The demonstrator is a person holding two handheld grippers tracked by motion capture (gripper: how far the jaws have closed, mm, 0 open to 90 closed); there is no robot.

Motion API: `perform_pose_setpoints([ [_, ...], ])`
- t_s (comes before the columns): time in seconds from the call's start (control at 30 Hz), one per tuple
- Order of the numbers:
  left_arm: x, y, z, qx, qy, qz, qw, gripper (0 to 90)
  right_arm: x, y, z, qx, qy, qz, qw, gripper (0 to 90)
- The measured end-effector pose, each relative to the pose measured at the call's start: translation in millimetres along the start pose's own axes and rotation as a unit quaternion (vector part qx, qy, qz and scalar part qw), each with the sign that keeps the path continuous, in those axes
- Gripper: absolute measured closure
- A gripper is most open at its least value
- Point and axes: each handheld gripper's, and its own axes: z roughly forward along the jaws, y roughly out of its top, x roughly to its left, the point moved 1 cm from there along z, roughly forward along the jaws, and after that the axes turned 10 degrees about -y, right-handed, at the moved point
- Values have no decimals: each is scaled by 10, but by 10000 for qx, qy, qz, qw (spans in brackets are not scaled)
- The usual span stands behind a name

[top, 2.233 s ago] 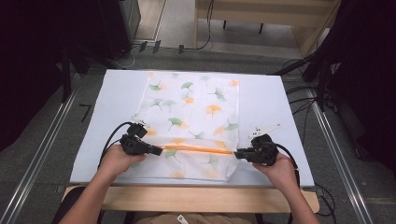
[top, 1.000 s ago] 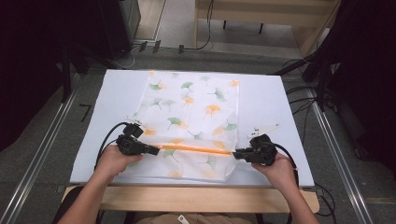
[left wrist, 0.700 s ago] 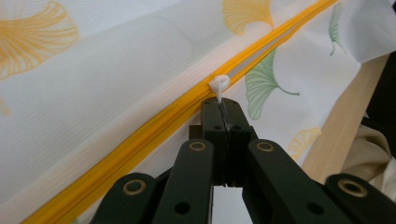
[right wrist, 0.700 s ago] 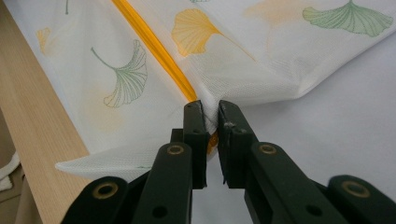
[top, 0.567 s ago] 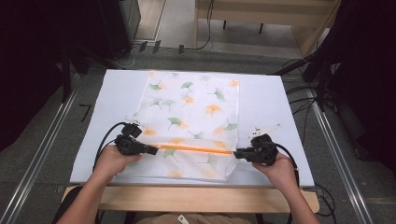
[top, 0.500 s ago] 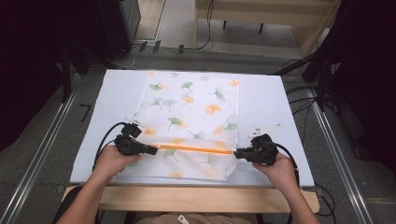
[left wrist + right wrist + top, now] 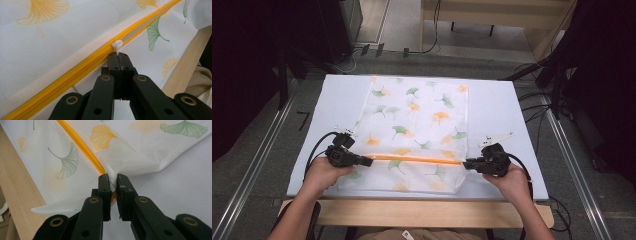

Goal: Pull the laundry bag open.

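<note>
Gripping: left gripper (image 7: pixel 117 56) clamps the white plastic zipper pull (image 7: pixel 117 45) of a white mesh laundry bag with ginkgo-leaf print (image 7: pixel 417 115), flat on the pale table (image 7: pixel 497 105).
Anchor: right gripper (image 7: pixel 113 180) pinches the bag's edge by the yellow zipper (image 7: pixel 412 159).
Risk: the small pull may slip out; the mesh could bunch.
Surroundings: wooden table edge (image 7: pixel 412 212), nothing obstructing.

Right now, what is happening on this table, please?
A person works on a white mesh bag with ginkgo leaf prints, lying flat on the table. The left gripper is shut on the white zipper pull of the yellow zipper. The right gripper pinches the bag's edge at the zipper's other end, holding it taut.
</note>
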Motion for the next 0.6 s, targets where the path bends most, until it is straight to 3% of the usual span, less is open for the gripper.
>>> perform_pose_setpoints([
  [0.6,-18,5,0,-37,-39,18,10000,900,-6,-2,-2,19,-30,6,10000,846],
])
